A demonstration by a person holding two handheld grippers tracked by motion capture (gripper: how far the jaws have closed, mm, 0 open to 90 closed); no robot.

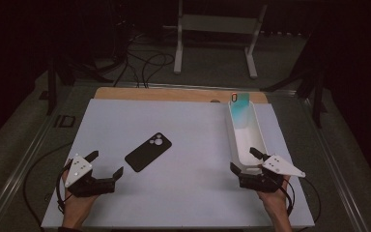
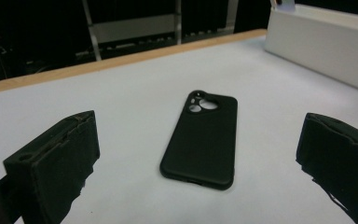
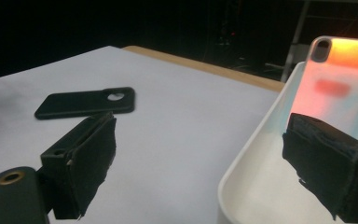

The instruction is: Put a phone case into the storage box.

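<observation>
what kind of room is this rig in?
Probably a lab or recording workspace, not a home: a white-topped table in a dark room, loose cables on the floor behind it, a white metal stand beyond, and a black phone case and white bin as props.

A black phone case (image 1: 148,152) is seen lying flat on the white table surface, back side up, left of centre and toward the near side. Its round camera cutout (image 1: 159,141) is turned to the far right, so the case lies at a slant. It is matte, with rounded corners.

A white tray (image 1: 258,137), long and narrow, is set on the right, running from near to far. A translucent teal-to-orange case (image 1: 240,109) is leaned upright inside its far end.
</observation>
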